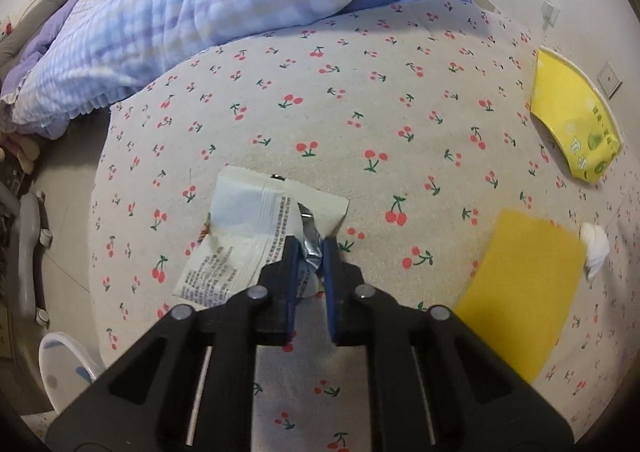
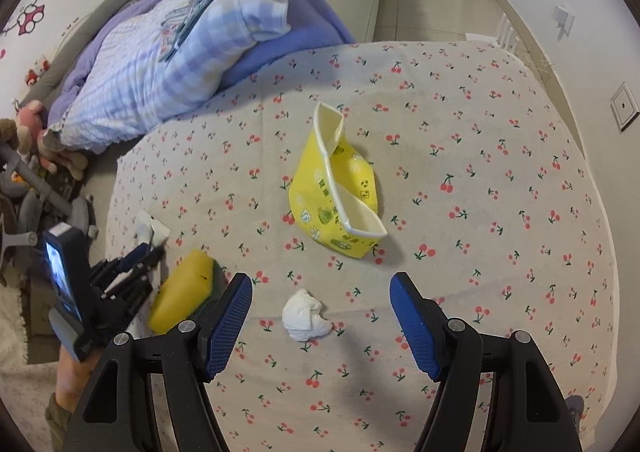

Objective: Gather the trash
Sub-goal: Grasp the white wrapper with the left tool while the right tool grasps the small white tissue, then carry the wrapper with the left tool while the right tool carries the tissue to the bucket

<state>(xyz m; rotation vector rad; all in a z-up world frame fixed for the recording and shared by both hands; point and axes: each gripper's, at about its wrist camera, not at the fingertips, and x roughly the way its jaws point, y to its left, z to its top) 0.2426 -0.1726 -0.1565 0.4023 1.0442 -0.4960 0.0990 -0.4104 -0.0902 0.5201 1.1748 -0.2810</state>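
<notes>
4 pieces of litter lie on the cherry-print bedsheet (image 2: 460, 123): a white printed wrapper (image 1: 256, 228), a yellow sponge (image 2: 184, 298), a crumpled white tissue (image 2: 305, 314) and a crushed yellow paper bowl (image 2: 334, 195). At the sheet's left edge, the left gripper (image 1: 310, 252) pinches the wrapper's silvery torn corner between its blue pads, just beside the sponge. Above the tissue, the right gripper (image 2: 322, 300) has its jaws spread wide, 1 pad on each side and neither touching it. Beyond the bowl lies a rumpled checked quilt (image 2: 160, 63).

Wrapper (image 1: 256, 228) left of sponge (image 1: 524, 292), tissue (image 2: 306, 315) before crushed cup (image 2: 338, 195), seemingly apart
</notes>
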